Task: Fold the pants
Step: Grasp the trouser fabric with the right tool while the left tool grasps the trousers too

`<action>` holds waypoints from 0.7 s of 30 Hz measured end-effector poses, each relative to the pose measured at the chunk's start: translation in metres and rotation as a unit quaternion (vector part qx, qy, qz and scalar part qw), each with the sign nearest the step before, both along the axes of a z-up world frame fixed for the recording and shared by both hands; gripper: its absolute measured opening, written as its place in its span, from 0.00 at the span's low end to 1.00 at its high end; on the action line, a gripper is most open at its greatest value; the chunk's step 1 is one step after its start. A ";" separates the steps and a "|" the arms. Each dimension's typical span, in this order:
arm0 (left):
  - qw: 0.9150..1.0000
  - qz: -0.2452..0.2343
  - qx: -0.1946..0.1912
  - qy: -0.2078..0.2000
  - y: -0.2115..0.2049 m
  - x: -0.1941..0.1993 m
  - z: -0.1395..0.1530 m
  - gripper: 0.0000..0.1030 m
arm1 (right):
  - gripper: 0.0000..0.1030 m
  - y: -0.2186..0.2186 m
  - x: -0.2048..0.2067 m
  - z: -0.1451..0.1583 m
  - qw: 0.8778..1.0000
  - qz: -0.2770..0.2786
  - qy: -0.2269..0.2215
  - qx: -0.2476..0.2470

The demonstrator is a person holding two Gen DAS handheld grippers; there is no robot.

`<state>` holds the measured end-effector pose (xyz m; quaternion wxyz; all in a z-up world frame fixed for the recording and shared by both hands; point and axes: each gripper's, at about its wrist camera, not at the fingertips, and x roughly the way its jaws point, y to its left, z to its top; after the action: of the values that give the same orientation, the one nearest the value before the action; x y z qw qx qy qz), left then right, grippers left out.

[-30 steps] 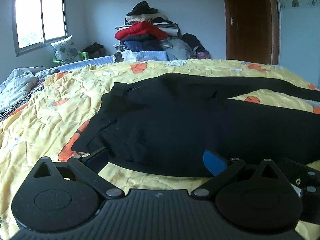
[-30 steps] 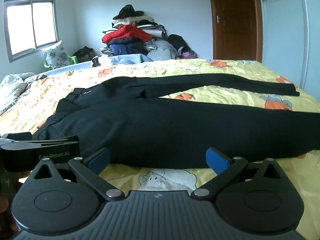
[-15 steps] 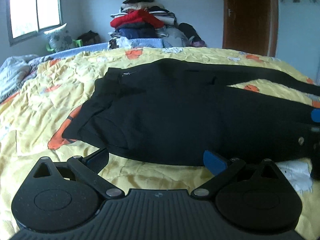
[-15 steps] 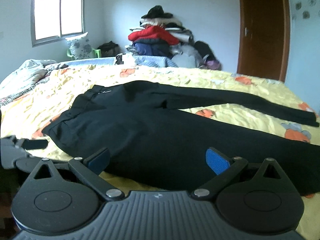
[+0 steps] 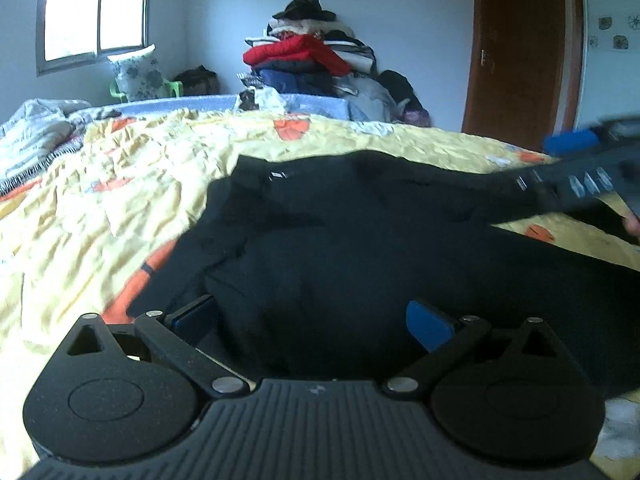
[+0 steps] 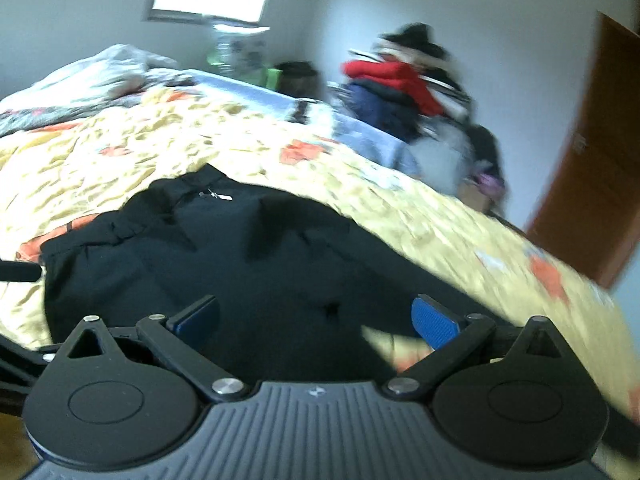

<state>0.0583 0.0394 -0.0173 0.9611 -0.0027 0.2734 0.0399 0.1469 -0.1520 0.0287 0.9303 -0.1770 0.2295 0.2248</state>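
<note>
Black pants (image 5: 360,248) lie flat on the yellow bedspread (image 5: 100,208), waistband to the left, legs running right. My left gripper (image 5: 310,320) is open and empty, low over the near edge of the seat area. My right gripper (image 6: 316,316) is open and empty, tilted, over the pants (image 6: 240,248) near the crotch. In the left wrist view the right gripper's body (image 5: 576,180) reaches in from the right over the far leg.
A pile of clothes (image 5: 312,64) sits past the far side of the bed. A brown door (image 5: 520,48) is at the back right. A window (image 5: 92,8) and a crumpled blanket (image 5: 36,128) are on the left.
Both grippers moved forward over the pants. The right gripper swung left and tilted, blurring its view, and now crosses the right edge of the left wrist view.
</note>
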 end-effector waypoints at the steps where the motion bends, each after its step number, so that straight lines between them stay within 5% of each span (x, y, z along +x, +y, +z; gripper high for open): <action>1: 1.000 0.000 0.003 -0.004 0.001 0.003 0.000 0.98 | 1.00 0.001 0.016 0.002 1.000 0.017 -0.008 0.005; 6: 1.000 -0.018 0.017 -0.002 -0.003 0.013 -0.006 0.98 | 1.00 0.014 0.111 0.006 0.996 0.058 0.061 0.033; 12: 0.999 -0.042 0.029 0.009 -0.009 0.022 -0.010 0.98 | 0.99 0.023 0.218 -0.013 0.986 0.040 0.135 0.092; 21: 1.000 -0.004 0.018 0.022 0.017 0.045 -0.005 0.99 | 0.92 0.055 0.275 -0.064 0.968 0.092 0.231 0.037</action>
<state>0.1030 0.0565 -0.0226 0.9549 0.0169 0.2934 0.0413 0.4215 -0.0969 -0.0352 0.8334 -0.1065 0.4124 0.3523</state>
